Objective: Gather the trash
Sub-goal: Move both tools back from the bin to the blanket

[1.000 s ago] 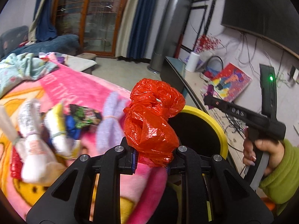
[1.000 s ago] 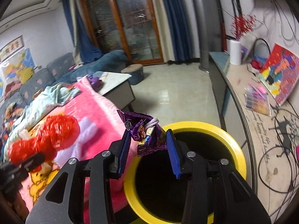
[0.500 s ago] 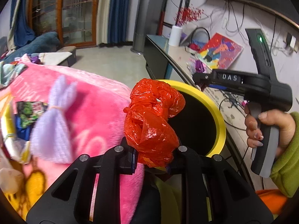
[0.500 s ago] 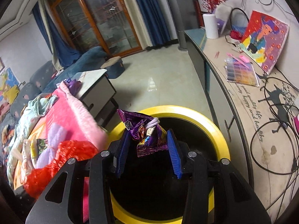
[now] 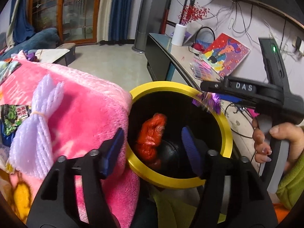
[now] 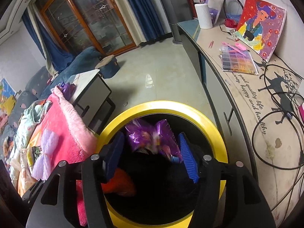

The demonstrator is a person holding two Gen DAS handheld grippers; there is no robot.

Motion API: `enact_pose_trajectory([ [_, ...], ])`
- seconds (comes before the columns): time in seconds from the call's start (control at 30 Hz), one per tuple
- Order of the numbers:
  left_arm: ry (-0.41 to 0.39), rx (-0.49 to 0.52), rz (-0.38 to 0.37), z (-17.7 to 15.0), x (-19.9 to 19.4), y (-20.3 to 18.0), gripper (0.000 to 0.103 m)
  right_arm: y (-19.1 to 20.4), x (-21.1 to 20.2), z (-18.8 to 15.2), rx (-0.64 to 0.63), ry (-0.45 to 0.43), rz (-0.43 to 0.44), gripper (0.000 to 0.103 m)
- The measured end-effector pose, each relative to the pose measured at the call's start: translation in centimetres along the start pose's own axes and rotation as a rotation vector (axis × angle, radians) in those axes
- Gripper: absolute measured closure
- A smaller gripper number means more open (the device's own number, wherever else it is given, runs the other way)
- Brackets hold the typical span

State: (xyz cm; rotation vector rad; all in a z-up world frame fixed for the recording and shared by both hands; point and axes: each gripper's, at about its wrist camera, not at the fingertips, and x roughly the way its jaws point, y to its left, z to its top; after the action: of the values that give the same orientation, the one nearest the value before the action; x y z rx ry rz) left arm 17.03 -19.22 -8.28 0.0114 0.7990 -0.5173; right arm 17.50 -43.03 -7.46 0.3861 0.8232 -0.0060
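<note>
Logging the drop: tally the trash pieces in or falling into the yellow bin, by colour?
Red plastic bag: 1
Purple foil wrapper: 1
Total: 2, both inside the rim of the yellow bin, motion-blurred.

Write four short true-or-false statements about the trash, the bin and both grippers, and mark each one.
1. The crumpled red plastic bag is inside the yellow-rimmed black bin. True.
2. The left gripper is clamped on the red bag. False: its jaws have just been opening and nothing is between them.
3. The shiny purple foil wrapper is above the bin's opening. True.
4. The right gripper pinches the wrapper tightly. False: its jaws have just been opening, pads off the wrapper.
</note>
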Motion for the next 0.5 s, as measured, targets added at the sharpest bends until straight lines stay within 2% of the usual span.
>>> enact_pose_trajectory([
  [0.1,-0.034,-0.033,0.001,0.2,-1.0,0.7,0.018,0.1,-0.2,-0.1,0.003,-0.005,-0.004,0.043],
  [0.27,-0.108,-0.076,0.031,0.7,-3.6,2.1,0.012,2.1,-1.2,-0.3,-0.036,-0.04,0.013,0.039],
  [0.5,-0.207,-0.119,0.104,1.2,-7.0,3.8,0.011,6.7,-3.7,-1.0,-0.137,-0.101,0.076,0.032],
])
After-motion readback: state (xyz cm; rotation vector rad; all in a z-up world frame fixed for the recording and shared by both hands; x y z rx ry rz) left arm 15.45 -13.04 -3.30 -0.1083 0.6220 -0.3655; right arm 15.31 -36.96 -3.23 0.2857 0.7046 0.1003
